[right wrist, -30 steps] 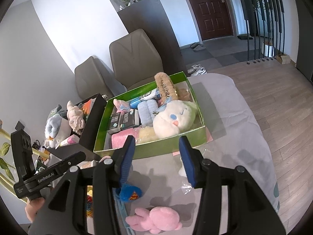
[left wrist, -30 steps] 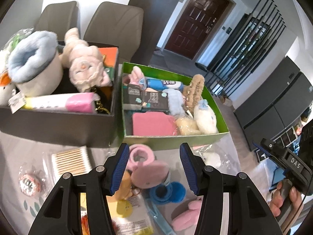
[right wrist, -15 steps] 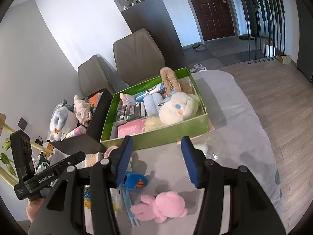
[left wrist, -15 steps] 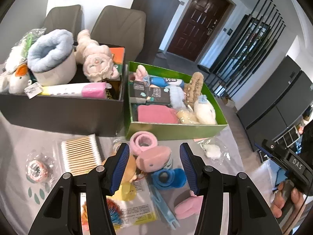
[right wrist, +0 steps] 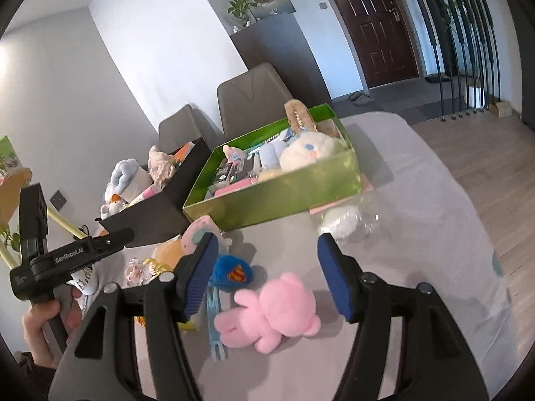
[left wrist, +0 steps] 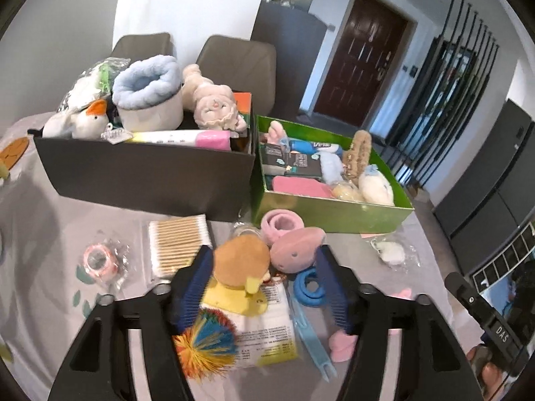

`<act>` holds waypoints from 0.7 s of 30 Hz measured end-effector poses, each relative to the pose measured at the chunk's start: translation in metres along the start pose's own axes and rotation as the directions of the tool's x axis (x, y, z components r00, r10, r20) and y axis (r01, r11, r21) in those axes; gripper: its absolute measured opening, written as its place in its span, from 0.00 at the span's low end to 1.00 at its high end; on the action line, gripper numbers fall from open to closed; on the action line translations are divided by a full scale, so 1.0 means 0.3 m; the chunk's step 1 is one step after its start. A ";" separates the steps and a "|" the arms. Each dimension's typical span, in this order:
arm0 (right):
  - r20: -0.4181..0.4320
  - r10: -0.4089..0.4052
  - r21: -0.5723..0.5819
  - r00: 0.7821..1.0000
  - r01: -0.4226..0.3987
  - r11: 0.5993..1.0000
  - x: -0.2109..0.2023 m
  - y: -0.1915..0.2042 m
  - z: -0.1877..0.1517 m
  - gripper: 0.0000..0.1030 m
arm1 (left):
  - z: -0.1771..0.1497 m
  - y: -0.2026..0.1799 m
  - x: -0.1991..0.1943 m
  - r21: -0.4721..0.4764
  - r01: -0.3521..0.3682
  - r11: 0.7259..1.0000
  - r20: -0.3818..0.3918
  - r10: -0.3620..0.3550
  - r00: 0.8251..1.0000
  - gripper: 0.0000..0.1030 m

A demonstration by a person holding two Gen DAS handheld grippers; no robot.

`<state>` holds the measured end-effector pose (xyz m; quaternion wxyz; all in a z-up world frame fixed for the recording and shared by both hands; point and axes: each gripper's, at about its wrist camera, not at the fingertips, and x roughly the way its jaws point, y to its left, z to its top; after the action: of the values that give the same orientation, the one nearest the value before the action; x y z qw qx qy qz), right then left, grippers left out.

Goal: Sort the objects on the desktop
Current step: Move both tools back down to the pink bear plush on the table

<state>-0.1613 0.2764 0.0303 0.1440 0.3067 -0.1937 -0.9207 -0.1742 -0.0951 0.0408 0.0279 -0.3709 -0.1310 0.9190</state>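
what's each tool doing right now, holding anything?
Left tool: jaws opening, nothing gripped; brown-and-yellow plush lies between them.
Right tool: jaws opening, nothing gripped; pink plush bear lies between them on the table.

small plush toys (right wrist: pixel 272 314) loose before full boxes (left wrist: pixel 334 215)

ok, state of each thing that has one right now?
left gripper: fingers opening, empty, over the toy pile
right gripper: fingers opening, empty, pink plush bear lying loose between them
green box: open, filled
black box: open, filled
door: shut
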 end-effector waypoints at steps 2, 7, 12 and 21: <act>0.010 0.005 0.031 1.000 -0.005 1.000 -0.005 -0.022 -0.020 0.80 | -0.025 0.003 0.006 0.000 0.000 1.000 -0.003 0.000 1.000 0.74; 0.021 -0.006 0.057 1.000 0.005 0.998 -0.015 -0.059 -0.064 0.94 | -0.068 -0.019 0.009 0.032 0.011 0.999 0.006 -0.011 1.000 0.79; 0.004 -0.032 0.051 0.999 0.031 0.998 0.010 -0.064 -0.070 1.00 | -0.122 -0.019 0.009 0.037 0.042 0.998 0.042 -0.043 0.998 0.99; -0.039 -0.076 -0.016 0.996 0.076 0.997 0.049 -0.047 -0.099 1.00 | -0.213 -0.050 0.028 0.058 0.058 0.997 0.026 -0.060 0.998 0.99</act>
<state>-0.1564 0.2752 -0.0053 0.1149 0.3311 -0.1723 -0.9206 -0.1371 -0.0654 -0.0051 0.0637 -0.3531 -0.1158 0.9262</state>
